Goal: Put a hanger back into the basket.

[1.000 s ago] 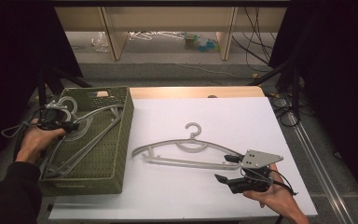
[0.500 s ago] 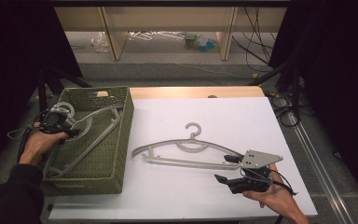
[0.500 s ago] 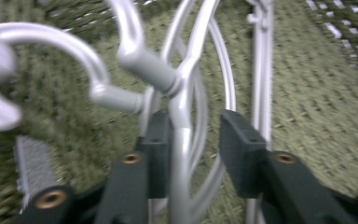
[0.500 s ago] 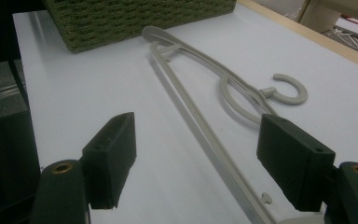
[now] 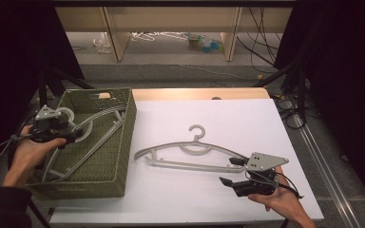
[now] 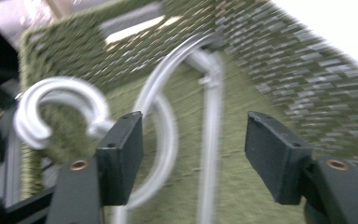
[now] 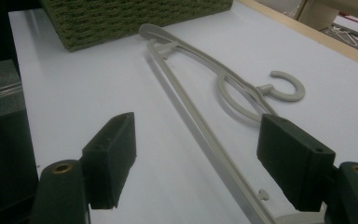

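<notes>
With the left gripper (image 5: 78,132) jaws just being opened off the hanger (image 5: 95,124) in the green basket (image 5: 123,142), its hook (image 6: 58,105) is probably getting snagged if pulled carelessly, right gripper (image 5: 233,172) being held apart, empty, right of the basket.

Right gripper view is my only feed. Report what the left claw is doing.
Observer: The left claw is at the left side of the green woven basket, jaws apart; they have just been opening.
Operator: Say what is between them.
Observer: A pale grey plastic hanger lies in the basket and shows between the jaws, but the pads do not press it.
Operator: Place its hook.
Observer: The hook sits by the basket's left wall, beside the claw.
</notes>
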A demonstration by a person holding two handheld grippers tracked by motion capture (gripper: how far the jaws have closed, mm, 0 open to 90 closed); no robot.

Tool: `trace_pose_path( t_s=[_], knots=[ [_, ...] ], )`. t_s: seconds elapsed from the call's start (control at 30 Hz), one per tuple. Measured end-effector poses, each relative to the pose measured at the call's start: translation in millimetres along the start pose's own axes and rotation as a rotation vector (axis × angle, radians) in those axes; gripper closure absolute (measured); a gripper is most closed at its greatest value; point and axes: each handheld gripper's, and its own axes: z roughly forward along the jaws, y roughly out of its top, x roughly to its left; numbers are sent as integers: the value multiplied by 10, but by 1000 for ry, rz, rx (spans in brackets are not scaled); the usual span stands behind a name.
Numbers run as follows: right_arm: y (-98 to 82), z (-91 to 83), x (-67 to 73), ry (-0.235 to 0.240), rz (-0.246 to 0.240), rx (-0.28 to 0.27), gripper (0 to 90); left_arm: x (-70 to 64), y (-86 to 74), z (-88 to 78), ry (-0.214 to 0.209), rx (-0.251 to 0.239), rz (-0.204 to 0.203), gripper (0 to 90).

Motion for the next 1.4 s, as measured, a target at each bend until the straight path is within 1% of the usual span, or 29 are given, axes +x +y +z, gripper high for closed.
trace_pose_path(
  t_s=[0.03,0.07,0.1,0.13,0.17,0.2,0.27,0.33,0.4,0.47,0.5,0.53,0.57,0.63,0.7,0.73,0.8,0.83,0.87,0.97,1.03,1.07,1.1,1.2,1.27,1.3,1.33,1.37,1.4],
  knots=[
    [-2,3,1,-4,-1,-1,290,-42,0,-68,-16,14,42,351],
    [0,-2,-2,2,-2,7,290,-117,-8,-99,-26,-13,24,342],
    [3,-2,-1,5,-2,9,289,-178,-16,-135,-30,-38,24,333],
    [5,-3,4,1,-2,11,287,-238,-27,-166,-49,-56,16,326],
    [8,-3,9,1,-2,11,287,-302,-46,-185,-81,-79,1,322],
    [11,-3,12,2,-4,9,286,-367,-68,-200,-101,-91,-4,316],
    [14,-1,14,1,-5,10,285,-498,-109,-227,-136,-102,14,300],
    [6,15,11,3,-4,5,284,-644,-137,-243,-167,-131,7,289],
    [0,14,12,2,-1,16,280,-789,-154,-258,-204,-162,3,274],
    [-3,16,12,1,-2,17,280,-918,-168,-265,-255,-192,-24,271],
    [-2,16,12,2,-2,16,280,-982,-170,-263,-267,-207,-24,270],
    [-1,15,12,2,-1,14,278,-1067,-173,-268,-275,-215,-35,268],
    [-2,14,9,5,-3,12,277,-1123,-170,-268,-288,-227,-26,264],
    [-4,14,8,4,-2,11,274,-1229,-171,-263,-306,-249,-32,263],
    [-6,15,12,1,1,13,272,-1338,-175,-250,-329,-272,-24,262],
    [-7,17,14,0,2,12,268,-1393,-182,-248,-332,-273,-30,260],
    [-7,23,19,-5,6,13,239,-1479,-198,-224,-352,-293,-21,248],
    [-7,25,21,-5,11,14,239,-1523,-210,-212,-359,-302,-29,245],
    [-7,27,20,-3,15,12,238,-1552,-223,-199,-364,-313,-19,244],
    [-9,31,22,-5,11,14,223,-1659,-279,-157,-378,-312,-37,229],
    [-13,41,25,2,12,9,214,-1719,-302,-135,-392,-315,-19,221],
    [-13,38,26,2,12,13,208,-1760,-315,-131,-388,-316,-25,219],
    [-14,41,27,7,12,14,207,-1788,-320,-124,-392,-321,-4,219],
    [-23,55,32,5,13,18,204,-1911,-356,-106,-425,-320,-5,216],
    [-28,65,32,6,11,21,202,-1960,-372,-96,-429,-327,20,214],
    [-29,68,32,3,11,21,201,-1977,-381,-87,-428,-334,52,209],
    [-29,71,31,0,13,21,200,-1988,-390,-83,-431,-332,48,206],
    [-30,71,34,-5,17,23,200,-2001,-404,-66,-445,-337,22,205],
    [-30,72,35,-5,21,27,199,-2006,-417,-71,-443,-329,12,205]
  ],
)
